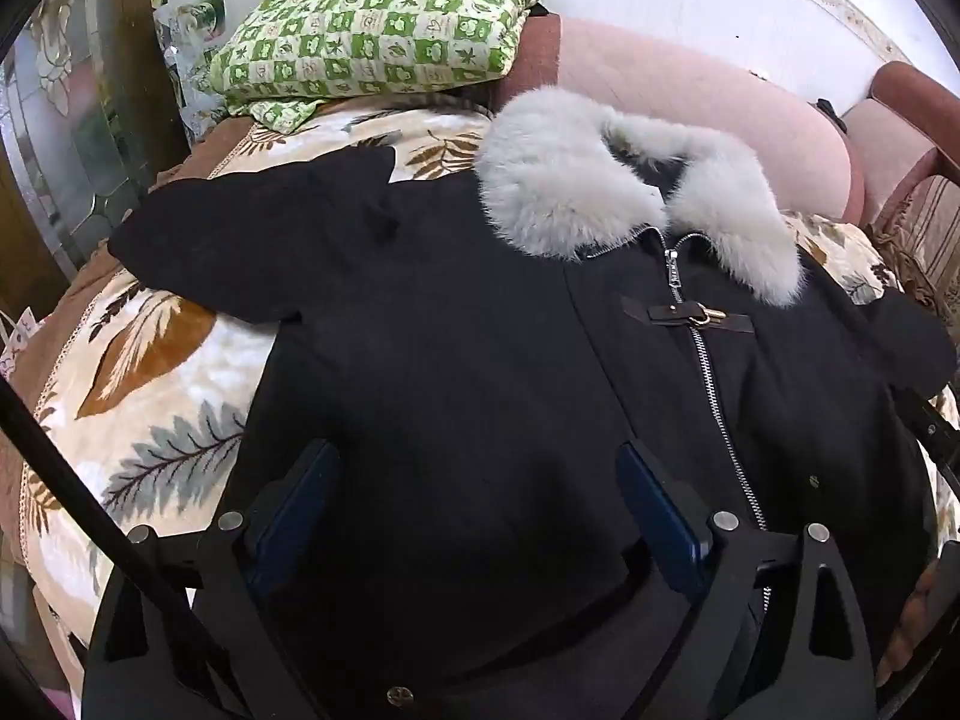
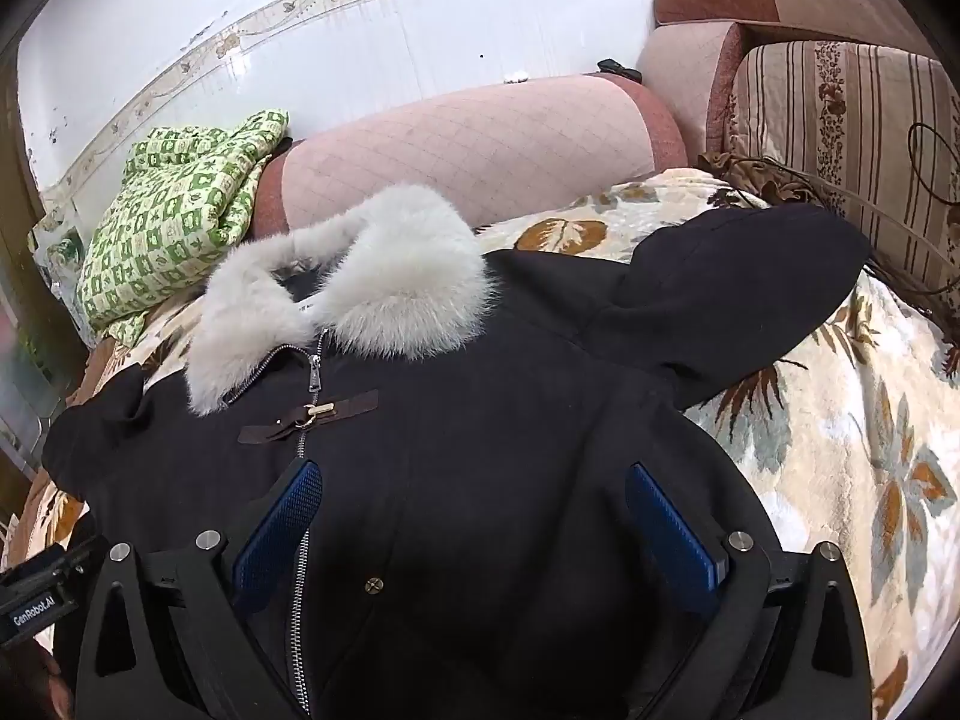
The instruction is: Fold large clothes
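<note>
Black coat [image 1: 456,324] lies front-up, zipped, spread flat on leaf-print blanket [image 1: 150,372] covering sofa seat. Grey fur collar [image 1: 600,174] toward pink backrest [image 1: 690,96]. One sleeve [image 2: 738,288] angled out over blanket near striped cushion [image 2: 840,114]. Green checked quilt [image 1: 372,30] bunched at far end against backrest. White tiled wall [image 2: 336,42] behind, floral border strip. Left gripper [image 1: 480,480] released, jaws wide above coat body, nothing held. Right gripper [image 2: 474,510] also wide open over coat near zipper [image 2: 300,540], empty.
</note>
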`<state>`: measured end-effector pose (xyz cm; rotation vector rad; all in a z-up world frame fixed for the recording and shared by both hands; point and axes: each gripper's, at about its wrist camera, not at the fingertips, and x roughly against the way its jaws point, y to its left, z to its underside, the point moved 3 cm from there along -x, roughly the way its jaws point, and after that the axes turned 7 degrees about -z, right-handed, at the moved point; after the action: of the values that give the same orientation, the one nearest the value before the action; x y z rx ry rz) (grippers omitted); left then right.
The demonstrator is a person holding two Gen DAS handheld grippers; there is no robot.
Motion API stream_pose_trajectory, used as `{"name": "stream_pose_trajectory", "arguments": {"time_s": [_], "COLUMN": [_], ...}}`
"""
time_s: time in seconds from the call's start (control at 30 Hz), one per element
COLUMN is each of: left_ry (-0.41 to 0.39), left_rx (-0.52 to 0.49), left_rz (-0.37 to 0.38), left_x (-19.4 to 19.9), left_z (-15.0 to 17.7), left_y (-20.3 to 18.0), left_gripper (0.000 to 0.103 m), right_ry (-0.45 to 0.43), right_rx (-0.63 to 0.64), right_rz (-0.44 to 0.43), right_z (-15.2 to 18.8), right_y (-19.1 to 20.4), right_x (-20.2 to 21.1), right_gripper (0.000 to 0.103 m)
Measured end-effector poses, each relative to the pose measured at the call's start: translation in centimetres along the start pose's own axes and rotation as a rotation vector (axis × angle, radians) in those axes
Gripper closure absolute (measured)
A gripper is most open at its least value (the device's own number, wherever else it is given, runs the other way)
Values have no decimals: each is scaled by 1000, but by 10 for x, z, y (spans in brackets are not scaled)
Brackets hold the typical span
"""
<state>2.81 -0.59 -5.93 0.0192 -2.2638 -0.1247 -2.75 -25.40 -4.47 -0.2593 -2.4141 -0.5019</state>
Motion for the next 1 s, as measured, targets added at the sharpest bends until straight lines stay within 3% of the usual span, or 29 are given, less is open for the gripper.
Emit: {"name": "stream_pose_trajectory", "arguments": {"time_s": [0.27, 0.53, 1.0], "left_ry": [-45, -107, -98], "left_rx": [45, -4, -2], "left_rz": [-11, -51, -10], "left_x": [9, 21, 24], "left_z": [-11, -10, -9], "left_y": [11, 1, 1], "left_gripper": [10, 10, 10], "right_ry": [-11, 20, 18], "right_rx": [16, 18, 31], "right_rz": [13, 17, 18], "right_z": [3, 7, 9], "right_y": [6, 8, 10], "right_x": [3, -3, -3], "right_gripper": [1, 1, 1]}}
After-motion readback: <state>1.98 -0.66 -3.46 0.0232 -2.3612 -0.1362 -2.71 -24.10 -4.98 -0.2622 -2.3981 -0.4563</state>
